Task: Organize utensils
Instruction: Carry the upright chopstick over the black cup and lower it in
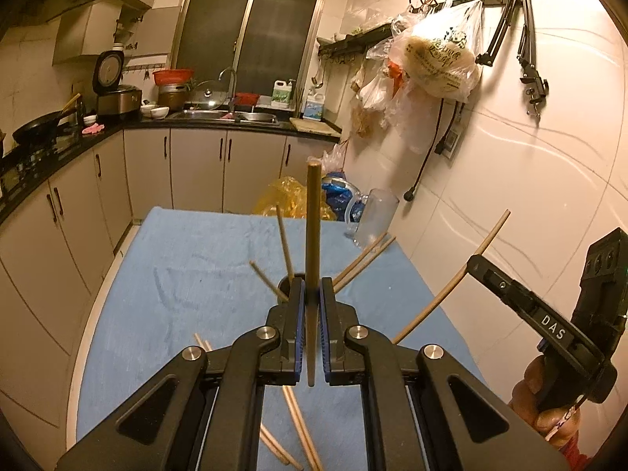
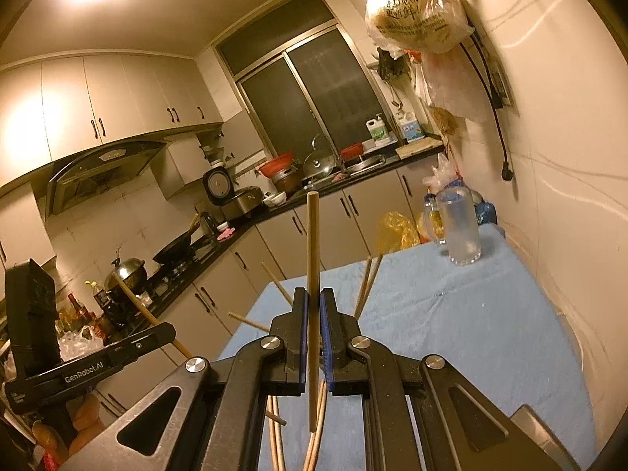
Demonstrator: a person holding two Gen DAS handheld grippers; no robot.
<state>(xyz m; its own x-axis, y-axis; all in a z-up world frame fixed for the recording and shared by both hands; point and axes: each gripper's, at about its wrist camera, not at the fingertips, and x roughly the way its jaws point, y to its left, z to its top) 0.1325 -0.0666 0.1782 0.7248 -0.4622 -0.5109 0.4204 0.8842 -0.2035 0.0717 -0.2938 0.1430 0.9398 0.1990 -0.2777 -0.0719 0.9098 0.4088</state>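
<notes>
In a dim kitchen, a person works over a table laid with a blue cloth (image 1: 196, 274), a pair of tongs in each hand. The left tongs (image 1: 313, 286) are closed tight on a single dark chopstick (image 1: 313, 216), which stands nearly upright between the pads. The right tongs (image 2: 313, 298) are likewise clamped on a paler chopstick (image 2: 313, 243), also held upright; from the left camera that stick shows as a curved line beside the right-hand tool (image 1: 549, 314).

The sorting looks barely begun. Loose chopsticks (image 1: 298, 424) lie scattered on the cloth below the left tongs, others (image 2: 274, 431) lie under the right tongs, and more (image 1: 365, 259) angle up near the middle of the table, around a dark round opening partly hidden behind the left jaws; what it is cannot be told. A clear glass mug (image 2: 459, 227) stands at the far corner near the wall, apparently empty. If it is the intended holder, both lifted sticks have yet to reach it, and the scattered ones remain to be gathered.
</notes>
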